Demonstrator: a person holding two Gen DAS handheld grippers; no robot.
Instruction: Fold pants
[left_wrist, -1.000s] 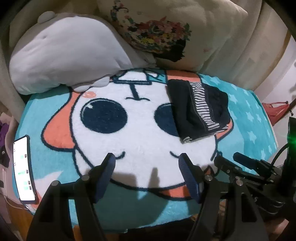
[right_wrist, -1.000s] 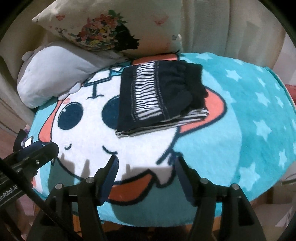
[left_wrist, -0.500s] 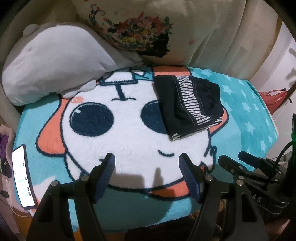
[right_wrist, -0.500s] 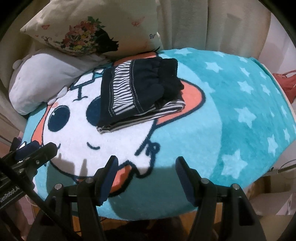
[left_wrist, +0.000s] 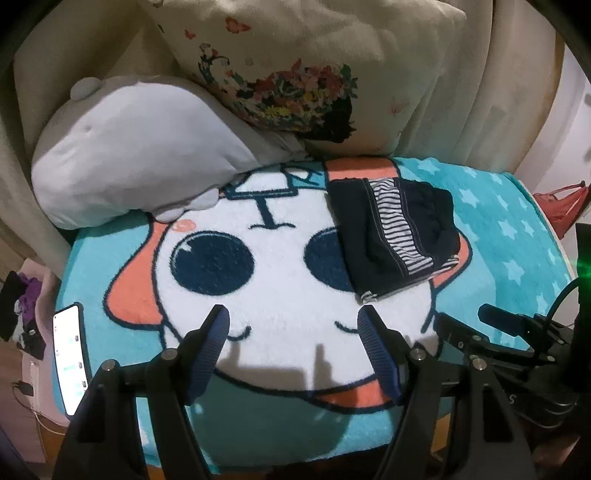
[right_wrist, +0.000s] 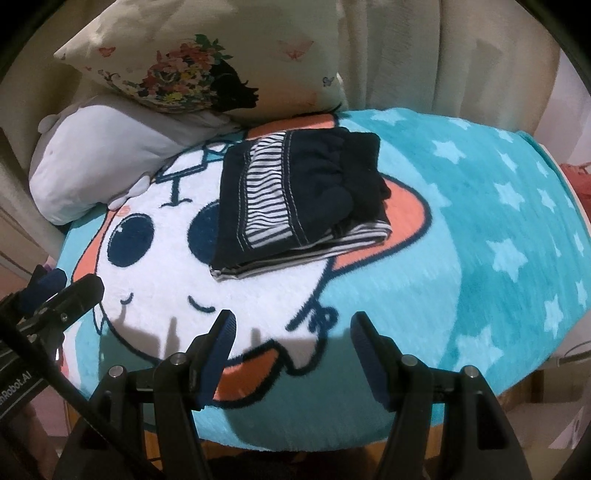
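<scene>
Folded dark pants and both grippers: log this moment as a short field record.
pants: dark navy fabric pants with a striped panel, folded into a compact stack
surface: teal cartoon-print fleece blanket, pants lying on it
left gripper: open, empty, short of the pants
right gripper: open, empty, short of the pants
behind: floral cream pillow, grey plush cushion

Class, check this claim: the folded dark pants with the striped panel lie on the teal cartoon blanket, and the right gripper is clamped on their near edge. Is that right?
Not quite. The pants do lie folded on the blanket, but the right gripper is open and empty, short of them, as the right wrist view shows.
</scene>
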